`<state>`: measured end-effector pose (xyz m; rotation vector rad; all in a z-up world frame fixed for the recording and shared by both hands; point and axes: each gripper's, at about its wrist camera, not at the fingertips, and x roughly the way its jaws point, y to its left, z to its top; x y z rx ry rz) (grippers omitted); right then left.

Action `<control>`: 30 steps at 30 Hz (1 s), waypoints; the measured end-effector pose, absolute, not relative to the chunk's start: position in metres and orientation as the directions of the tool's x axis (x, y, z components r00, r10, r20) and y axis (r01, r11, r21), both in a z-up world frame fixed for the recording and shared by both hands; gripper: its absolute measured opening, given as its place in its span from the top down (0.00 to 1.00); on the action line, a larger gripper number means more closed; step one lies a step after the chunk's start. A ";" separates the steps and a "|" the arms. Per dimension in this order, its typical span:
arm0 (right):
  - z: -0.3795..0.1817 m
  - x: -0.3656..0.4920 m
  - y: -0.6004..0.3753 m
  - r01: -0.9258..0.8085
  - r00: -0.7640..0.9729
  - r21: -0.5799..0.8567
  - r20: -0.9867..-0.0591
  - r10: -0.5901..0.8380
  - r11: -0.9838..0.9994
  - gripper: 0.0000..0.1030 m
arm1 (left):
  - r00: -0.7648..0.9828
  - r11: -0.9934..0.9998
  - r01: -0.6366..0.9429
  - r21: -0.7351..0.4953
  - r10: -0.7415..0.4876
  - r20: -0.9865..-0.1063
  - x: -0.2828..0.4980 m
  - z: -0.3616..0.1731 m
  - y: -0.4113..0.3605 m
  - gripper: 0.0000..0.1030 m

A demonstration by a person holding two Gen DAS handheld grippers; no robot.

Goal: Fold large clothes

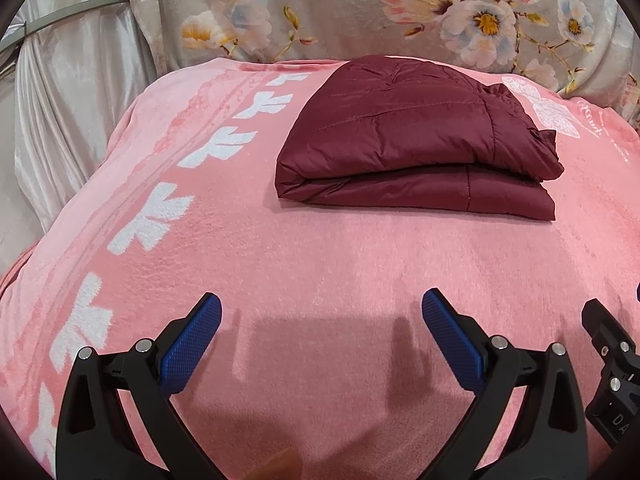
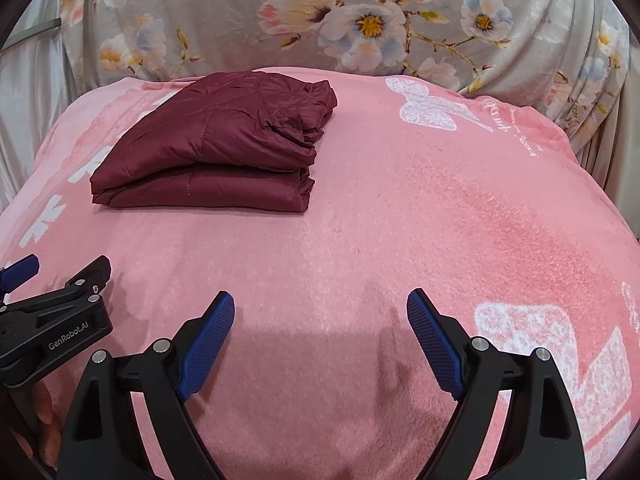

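Blue ribbed pads fill the foreground, and both sets of fingers are seen spread wide with nothing between them. On the left gripper only pink plush is framed in the gap; the same is seen on the right gripper. Neither is touching fabric, and both are held above the near part of the pink blanket, side by side, with shadows thrown on the pile beneath them.

Further back, the maroon puffer jacket is found lying on the blanket, well apart from both grippers. It is already stacked into a compact bundle of layers, with a smooth rounded fold facing the cameras. Its right end is seen bunched and ruffled, looser than the rest. Behind it, a floral sheet is draped.

By the look of it, the folding is all but finished, and what remains is judged to be a tidy-up at most. If that is attempted, the ruffled end should be taken, not the clean front fold, since slick quilted fabric of this sort is likely to slide and spring open when tugged. A shallow pinch on the top layer alone would be wise, with the bundle steadied from the other side by the left gripper. Padding should be pressed flat so that trapped air is eased out. Otherwise, the bundle is best left undisturbed.
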<state>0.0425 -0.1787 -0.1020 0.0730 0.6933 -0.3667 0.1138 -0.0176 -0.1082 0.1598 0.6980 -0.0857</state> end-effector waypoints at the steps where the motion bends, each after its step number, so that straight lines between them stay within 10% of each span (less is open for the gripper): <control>1: -0.102 0.042 -0.178 0.353 0.709 -0.058 -0.635 -0.307 0.934 0.17 | 0.764 0.984 0.131 0.118 -0.025 -0.644 0.114 -0.108 -0.018 0.05; 30: -0.100 0.040 -0.176 0.352 0.717 -0.062 -0.623 -0.312 0.934 0.17 | 0.771 0.984 0.132 0.123 -0.024 -0.636 0.111 -0.104 -0.020 0.05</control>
